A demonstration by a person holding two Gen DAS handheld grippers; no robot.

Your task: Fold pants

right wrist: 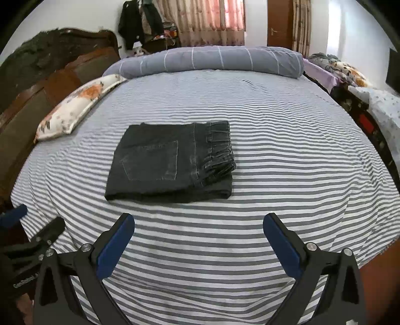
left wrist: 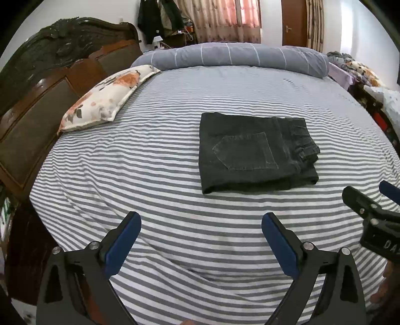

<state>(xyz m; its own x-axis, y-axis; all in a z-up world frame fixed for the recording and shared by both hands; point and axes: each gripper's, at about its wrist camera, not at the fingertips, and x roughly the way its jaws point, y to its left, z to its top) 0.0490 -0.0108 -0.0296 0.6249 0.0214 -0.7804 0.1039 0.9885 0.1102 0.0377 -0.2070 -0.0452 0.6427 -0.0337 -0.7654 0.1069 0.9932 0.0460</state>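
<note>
Dark grey denim pants [left wrist: 252,155] lie folded into a compact rectangle on the striped bed sheet [left wrist: 175,212], back pocket up and the gathered waistband at the right. The right wrist view has the same pants [right wrist: 172,162] ahead and left of centre. My left gripper [left wrist: 201,222] hovers over the sheet short of the pants, jaws wide apart with nothing between its blue pads. My right gripper [right wrist: 198,223] is likewise open and empty, clear of the fabric. Each gripper also shows at the edge of the other's view: the right gripper [left wrist: 375,207], the left gripper [right wrist: 32,232].
A floral pillow [left wrist: 107,97] lies at the left by the dark wooden headboard [left wrist: 50,82]. A rolled grey checked duvet [left wrist: 237,56] runs along the far side of the bed. Another bed with bedding [right wrist: 370,100] stands at the right. Clothes hang on the far wall [left wrist: 160,20].
</note>
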